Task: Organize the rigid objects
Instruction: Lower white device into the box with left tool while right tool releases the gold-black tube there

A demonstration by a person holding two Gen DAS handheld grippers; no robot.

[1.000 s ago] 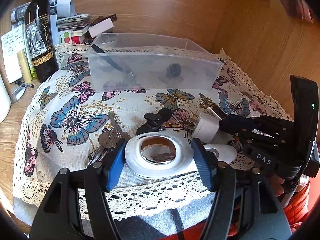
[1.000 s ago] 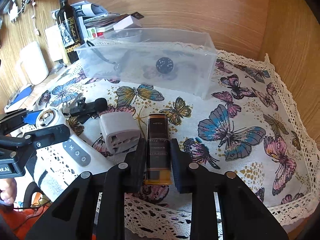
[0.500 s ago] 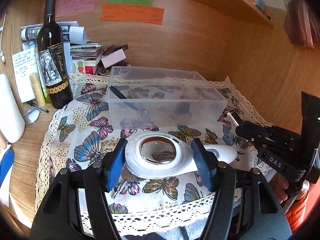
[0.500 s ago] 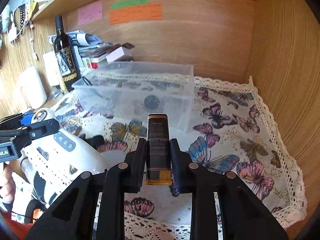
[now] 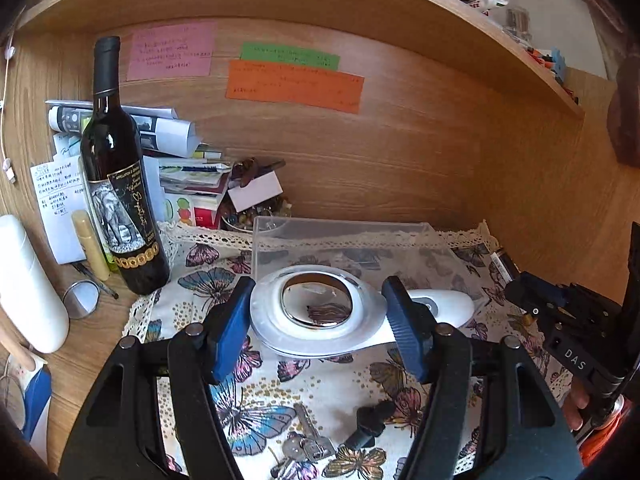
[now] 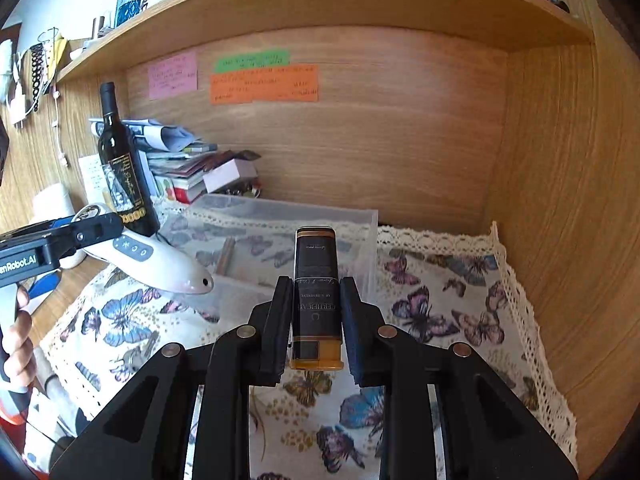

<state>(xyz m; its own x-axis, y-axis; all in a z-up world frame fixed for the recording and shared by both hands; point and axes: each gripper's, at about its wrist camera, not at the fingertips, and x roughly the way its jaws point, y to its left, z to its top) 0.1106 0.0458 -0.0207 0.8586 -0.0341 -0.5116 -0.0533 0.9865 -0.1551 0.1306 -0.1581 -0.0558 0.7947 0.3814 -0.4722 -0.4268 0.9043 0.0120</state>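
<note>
Landmark: clear plastic bin [image 5: 344, 240] at the back of the butterfly cloth [image 5: 192, 284].
Left gripper [image 5: 316, 316]: blue pads pinch the round head of a white handheld device [image 5: 320, 312]; its long axis runs crosswise, the handle pointing right, and it hangs in the air just short of the bin's near wall.
Right gripper [image 6: 314, 312]: jaws clamped on a dark, amber-based bottle [image 6: 316, 288], long axis straight ahead towards the bin, also lifted and just short of its near wall.
Left on the cloth: keys [image 5: 304, 444] and a small black clip [image 5: 370, 420], nearer than the bin, below the left gripper.
Key relation: the bin lies ahead of and below both loads; neither is clearly nearer.
Change: a second ago both items sat low at the cloth; both have risen, grips unchanged.
</note>
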